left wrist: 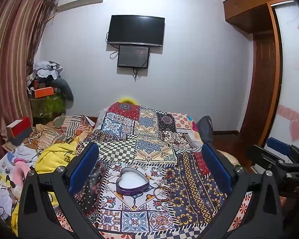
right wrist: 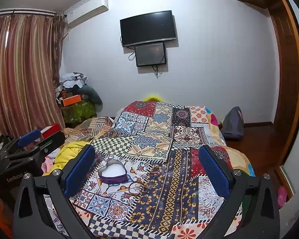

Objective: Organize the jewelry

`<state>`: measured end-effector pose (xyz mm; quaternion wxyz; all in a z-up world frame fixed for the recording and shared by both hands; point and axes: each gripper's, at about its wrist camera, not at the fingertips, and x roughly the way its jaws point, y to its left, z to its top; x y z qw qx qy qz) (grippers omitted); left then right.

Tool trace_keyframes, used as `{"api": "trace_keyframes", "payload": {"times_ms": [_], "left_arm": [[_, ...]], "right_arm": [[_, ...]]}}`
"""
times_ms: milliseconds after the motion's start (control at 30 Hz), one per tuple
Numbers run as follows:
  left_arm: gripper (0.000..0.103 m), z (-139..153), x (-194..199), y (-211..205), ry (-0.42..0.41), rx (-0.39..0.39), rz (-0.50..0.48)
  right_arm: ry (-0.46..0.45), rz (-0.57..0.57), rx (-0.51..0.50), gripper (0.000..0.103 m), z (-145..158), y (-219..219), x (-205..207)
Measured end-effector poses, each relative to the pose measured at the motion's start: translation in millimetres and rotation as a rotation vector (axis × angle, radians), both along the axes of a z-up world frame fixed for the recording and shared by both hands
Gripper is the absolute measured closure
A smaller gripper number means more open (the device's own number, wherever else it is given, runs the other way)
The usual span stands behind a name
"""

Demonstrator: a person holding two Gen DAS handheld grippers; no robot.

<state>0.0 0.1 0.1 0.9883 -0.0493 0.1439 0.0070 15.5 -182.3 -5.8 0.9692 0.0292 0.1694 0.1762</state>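
Note:
A heart-shaped purple box (left wrist: 132, 182) with a white lining sits open on the patchwork bedspread (left wrist: 149, 135); it also shows in the right wrist view (right wrist: 113, 172). Thin bracelets or chains (left wrist: 163, 190) lie on the spread just right of the box, also seen in the right wrist view (right wrist: 141, 185). My left gripper (left wrist: 149, 160) is open and empty, held above the bed with the box between its blue pads. My right gripper (right wrist: 147, 162) is open and empty, with the jewelry between its fingers. Each gripper shows at the edge of the other's view.
Yellow cloth (left wrist: 53, 157), striped bedding and clutter lie on the bed's left side. A red box (left wrist: 20, 128) and a pile of clothes (left wrist: 47, 83) stand left by the curtain. A TV (left wrist: 136, 30) hangs on the far wall. A wardrobe (left wrist: 265, 75) stands right.

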Motion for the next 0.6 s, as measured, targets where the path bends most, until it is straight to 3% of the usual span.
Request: {"api": "trace_keyframes", "payload": {"times_ms": [600], "left_arm": [[0.0, 1.1, -2.2, -4.6, 0.0, 0.007, 0.002]], "right_arm": [[0.002, 0.0, 0.003, 0.0, -2.1, 1.6, 0.1]]}}
